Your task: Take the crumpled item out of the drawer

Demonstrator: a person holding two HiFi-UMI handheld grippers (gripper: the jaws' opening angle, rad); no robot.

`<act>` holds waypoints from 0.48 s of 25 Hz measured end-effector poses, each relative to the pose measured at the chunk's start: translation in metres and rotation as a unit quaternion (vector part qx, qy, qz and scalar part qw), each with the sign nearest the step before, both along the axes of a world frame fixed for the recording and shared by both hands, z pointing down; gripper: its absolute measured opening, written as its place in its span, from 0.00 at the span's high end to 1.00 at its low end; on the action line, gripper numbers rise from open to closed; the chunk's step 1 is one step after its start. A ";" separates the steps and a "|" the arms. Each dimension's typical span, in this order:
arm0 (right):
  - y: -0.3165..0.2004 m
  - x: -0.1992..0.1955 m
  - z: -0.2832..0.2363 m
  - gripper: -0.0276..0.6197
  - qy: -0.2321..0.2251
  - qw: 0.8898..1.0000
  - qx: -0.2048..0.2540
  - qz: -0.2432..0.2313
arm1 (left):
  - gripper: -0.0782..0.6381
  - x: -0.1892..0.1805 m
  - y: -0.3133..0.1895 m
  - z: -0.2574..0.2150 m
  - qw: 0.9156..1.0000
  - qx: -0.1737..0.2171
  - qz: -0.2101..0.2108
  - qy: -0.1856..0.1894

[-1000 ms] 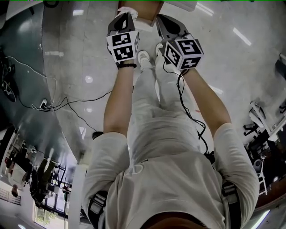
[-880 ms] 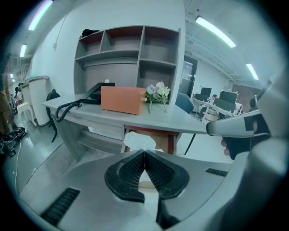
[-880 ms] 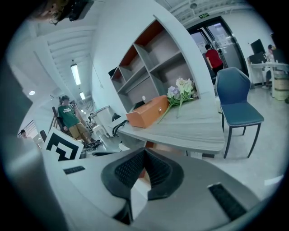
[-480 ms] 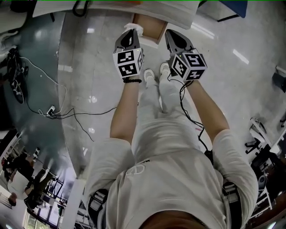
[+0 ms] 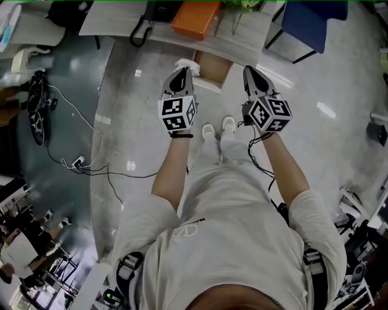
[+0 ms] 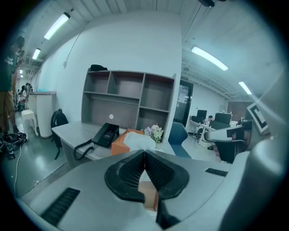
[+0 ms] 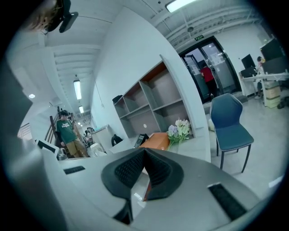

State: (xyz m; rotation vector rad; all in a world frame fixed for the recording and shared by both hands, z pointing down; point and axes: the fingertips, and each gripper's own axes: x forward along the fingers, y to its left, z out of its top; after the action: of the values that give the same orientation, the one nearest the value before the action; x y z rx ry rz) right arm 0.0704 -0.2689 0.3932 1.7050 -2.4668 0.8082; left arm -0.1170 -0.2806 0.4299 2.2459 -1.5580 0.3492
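A white crumpled item (image 5: 187,64) sits pinched at the tip of my left gripper (image 5: 182,72), held in the air above the floor, just left of the open brown drawer (image 5: 213,68). In the left gripper view the ribbed jaws meet, and the white crumpled item (image 6: 136,141) bulges just past my left gripper (image 6: 144,152). The drawer (image 6: 147,195) shows below, through the gap behind the pads. My right gripper (image 5: 250,71) hangs level with the left, right of the drawer. In its own view my right gripper (image 7: 144,149) has its jaws together with nothing between them.
A grey desk (image 5: 121,18) runs along the top, carrying a black phone (image 5: 144,25), an orange box (image 5: 195,17) and flowers (image 7: 179,128). A blue chair (image 5: 309,23) stands at the right. Cables (image 5: 79,162) trail over the glossy floor at the left. The person's shoes (image 5: 218,128) stand below the drawer.
Both grippers have risen together, away from the drawer, the left one still carrying the white crumpled item. The desk top and chair have come into the head view.
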 end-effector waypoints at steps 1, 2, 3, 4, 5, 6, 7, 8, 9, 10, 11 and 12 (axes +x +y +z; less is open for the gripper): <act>0.001 0.003 -0.008 0.95 0.002 1.000 0.005 0.004 | 0.88 -0.003 0.001 -0.014 1.000 0.009 0.000 0.005; 0.002 0.006 -0.016 0.95 0.004 1.000 0.008 0.007 | 0.88 -0.005 0.002 -0.027 1.000 0.019 0.001 0.009; 0.004 0.009 -0.023 0.95 0.005 1.000 0.012 0.009 | 0.88 -0.007 0.003 -0.041 1.000 0.028 0.002 0.012; 0.007 0.013 -0.031 0.95 0.006 1.000 0.014 0.011 | 0.88 -0.008 0.006 -0.055 0.999 0.038 0.002 0.015; 0.010 0.016 -0.039 0.95 0.005 1.000 0.018 0.013 | 0.88 -0.009 0.008 -0.068 0.999 0.047 0.003 0.017; 0.013 0.019 -0.048 0.95 0.004 1.000 0.022 0.015 | 0.88 -0.010 0.011 -0.081 0.998 0.056 0.004 0.019; 0.016 0.022 -0.058 0.95 0.003 0.999 0.028 0.016 | 0.88 -0.012 0.014 -0.093 0.998 0.066 0.003 0.021; 0.019 0.025 -0.070 0.95 0.003 0.999 0.036 0.018 | 0.88 -0.013 0.016 -0.105 0.997 0.077 0.003 0.023; 0.021 0.027 -0.081 0.95 0.003 0.999 0.045 0.018 | 0.88 -0.014 0.018 -0.117 0.996 0.089 0.002 0.026; 0.022 0.030 -0.092 0.95 0.004 0.998 0.054 0.019 | 0.88 -0.014 0.021 -0.129 0.995 0.100 0.001 0.029; 0.024 0.032 -0.103 0.95 0.004 0.998 0.063 0.019 | 0.88 -0.014 0.024 -0.139 0.993 0.110 0.001 0.031; 0.028 0.034 -0.113 0.95 0.003 0.997 0.070 0.019 | 0.88 -0.013 0.029 -0.149 0.992 0.119 0.001 0.033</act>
State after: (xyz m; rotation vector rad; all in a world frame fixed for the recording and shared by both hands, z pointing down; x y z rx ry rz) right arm 0.1040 -0.2413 0.2806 1.7993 -2.5509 0.6454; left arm -0.1305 -0.2517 0.2814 2.4086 -1.6372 0.0904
